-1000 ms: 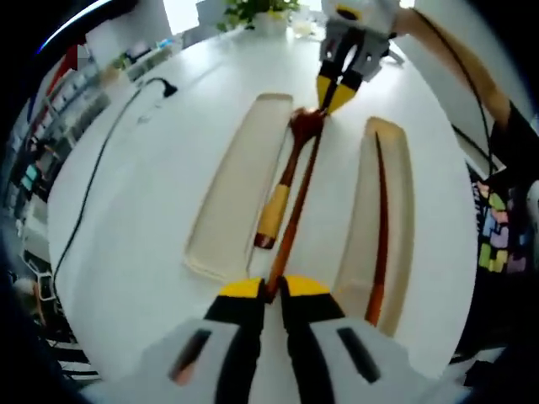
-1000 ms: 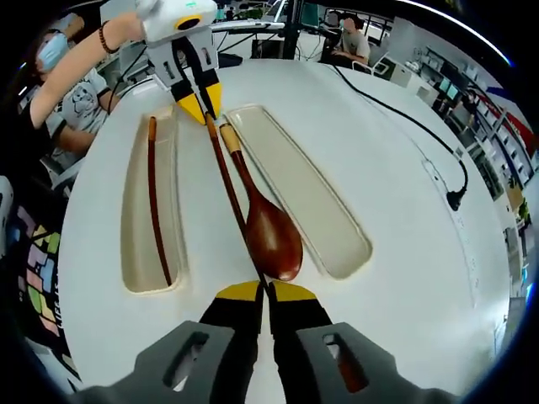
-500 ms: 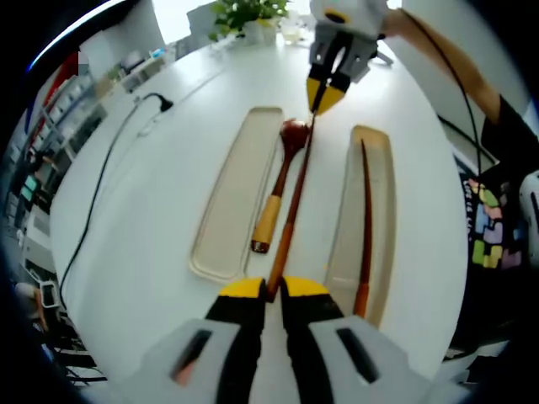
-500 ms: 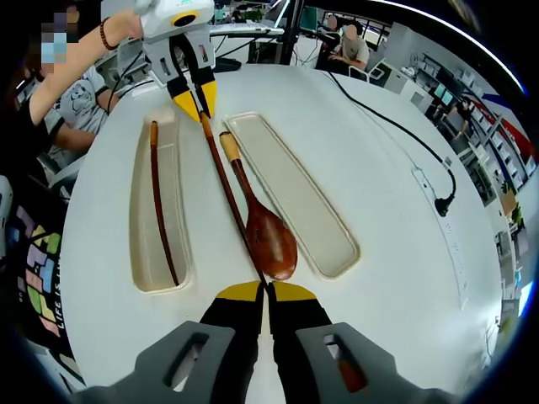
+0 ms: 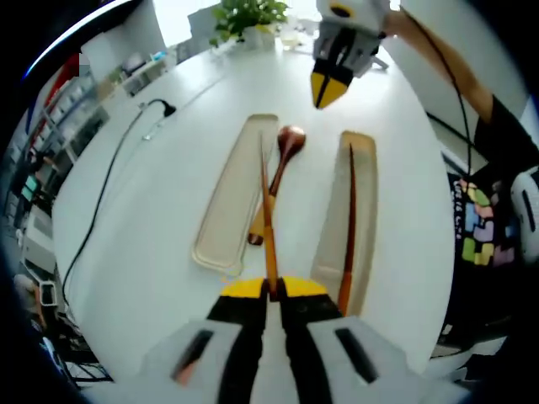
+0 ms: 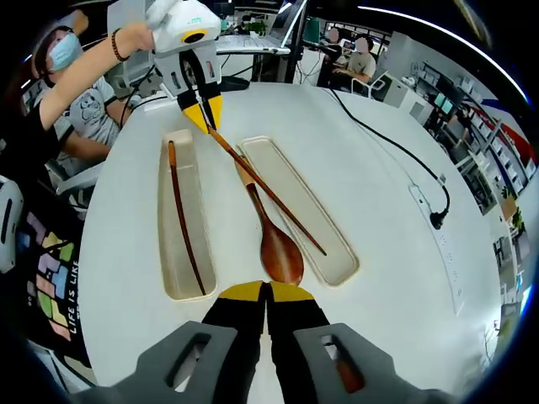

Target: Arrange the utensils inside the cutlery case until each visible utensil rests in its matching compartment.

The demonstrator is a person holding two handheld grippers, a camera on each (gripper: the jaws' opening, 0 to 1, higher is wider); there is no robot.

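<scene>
two trays lie side by side on the round white table, and the wooden spoon between them serves as the landmark. the left gripper has its jaws pinched tight on one end of a loose chopstick, which runs from the jaws across the spoon's handle and over the long wall of the empty tray. in the right gripper view the same stick slants from the left gripper over the spoon's handle and across that tray, ending near its far long wall. the right gripper has its jaws pressed together with nothing between them, just short of the spoon's bowl; whether the tips touch the bowl is hard to tell. in the left gripper view it hangs beyond the bowl, apart from it. on the spoon's other side, the second tray holds a second chopstick lying lengthwise inside it. beyond the empty tray, away from the spoon, the tabletop is bare up to a black cable.
</scene>
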